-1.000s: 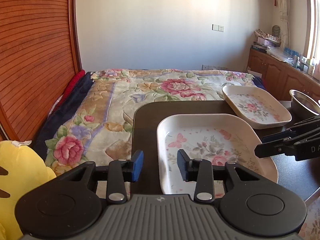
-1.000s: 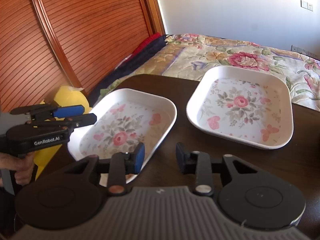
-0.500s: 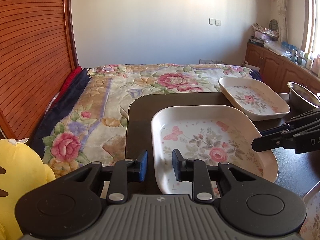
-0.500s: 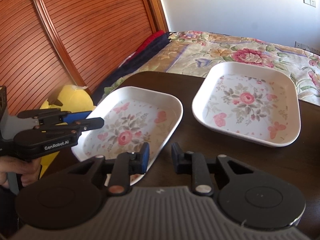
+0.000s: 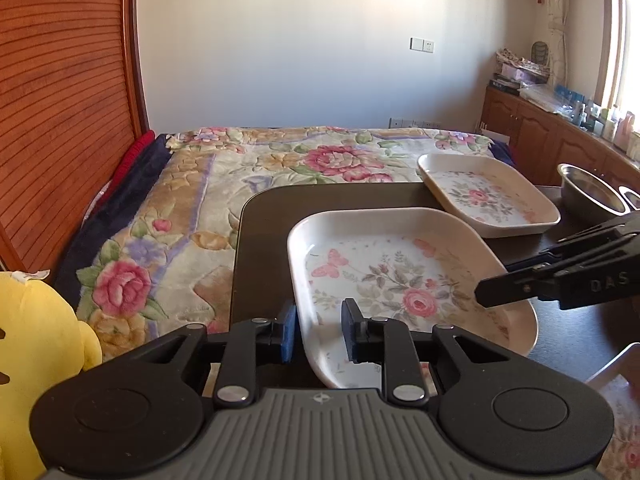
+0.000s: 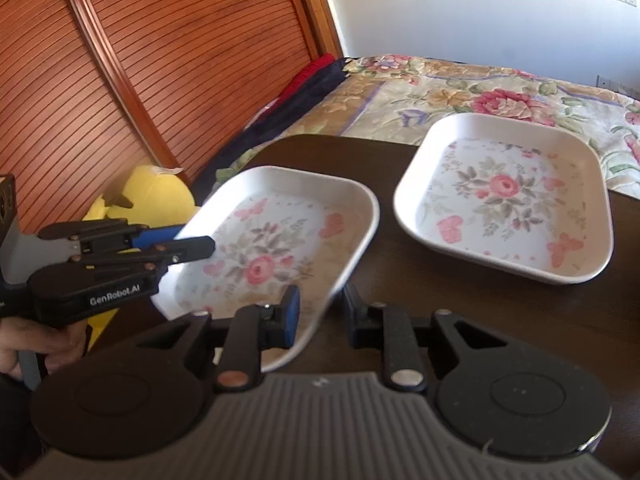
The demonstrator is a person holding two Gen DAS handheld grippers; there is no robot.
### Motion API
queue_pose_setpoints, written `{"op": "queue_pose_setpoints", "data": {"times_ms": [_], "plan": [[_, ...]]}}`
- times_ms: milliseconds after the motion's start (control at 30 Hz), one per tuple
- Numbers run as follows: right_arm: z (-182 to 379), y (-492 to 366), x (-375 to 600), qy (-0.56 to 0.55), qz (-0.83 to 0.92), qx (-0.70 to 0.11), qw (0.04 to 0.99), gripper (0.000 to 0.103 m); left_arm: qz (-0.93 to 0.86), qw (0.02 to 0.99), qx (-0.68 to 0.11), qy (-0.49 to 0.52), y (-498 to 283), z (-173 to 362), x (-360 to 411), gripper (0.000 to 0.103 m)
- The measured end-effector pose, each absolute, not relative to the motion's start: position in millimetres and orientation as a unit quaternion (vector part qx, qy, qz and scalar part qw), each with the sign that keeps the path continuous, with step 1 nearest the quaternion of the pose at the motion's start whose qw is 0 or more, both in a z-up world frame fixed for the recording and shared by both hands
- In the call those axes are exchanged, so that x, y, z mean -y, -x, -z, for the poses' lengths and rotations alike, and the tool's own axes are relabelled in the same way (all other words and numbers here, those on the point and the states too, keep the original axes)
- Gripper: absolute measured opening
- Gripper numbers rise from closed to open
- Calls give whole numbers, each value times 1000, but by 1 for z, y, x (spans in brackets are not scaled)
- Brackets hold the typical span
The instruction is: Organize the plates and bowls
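Two white square plates with flower prints lie on a dark table [image 5: 272, 216]. The near plate [image 5: 400, 280] [image 6: 276, 240] sits between both grippers. My left gripper [image 5: 318, 334] straddles its near left rim, one finger on each side, jaws narrowed around the rim. My right gripper [image 6: 320, 312] straddles the opposite rim the same way. The near plate looks tilted and slightly blurred in the right wrist view. The far plate [image 5: 488, 196] [image 6: 508, 196] rests flat on the table.
A steel bowl [image 5: 588, 192] stands at the table's right side. A flowered bed [image 5: 240, 184] lies beyond the table. A wooden slatted wall [image 6: 120, 60] and a yellow plush toy [image 5: 36, 340] are at the left. A wooden cabinet [image 5: 540, 136] stands at the far right.
Both grippers moved in onto the near plate's opposite rims and their jaws narrowed around them. The plate now looks tilted and slightly lifted.
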State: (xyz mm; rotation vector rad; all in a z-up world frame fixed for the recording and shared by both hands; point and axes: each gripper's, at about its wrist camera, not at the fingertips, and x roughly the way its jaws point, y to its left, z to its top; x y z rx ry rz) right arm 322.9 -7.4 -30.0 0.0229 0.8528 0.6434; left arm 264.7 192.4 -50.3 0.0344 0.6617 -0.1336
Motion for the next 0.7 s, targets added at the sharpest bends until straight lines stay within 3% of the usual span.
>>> {"op": "queue_pose_setpoints", "data": {"times_ms": [700], "plan": [[2,-297,51,-36,-306,-370,876,24,78,952,-295,-36,-225,10,-144,25]]}}
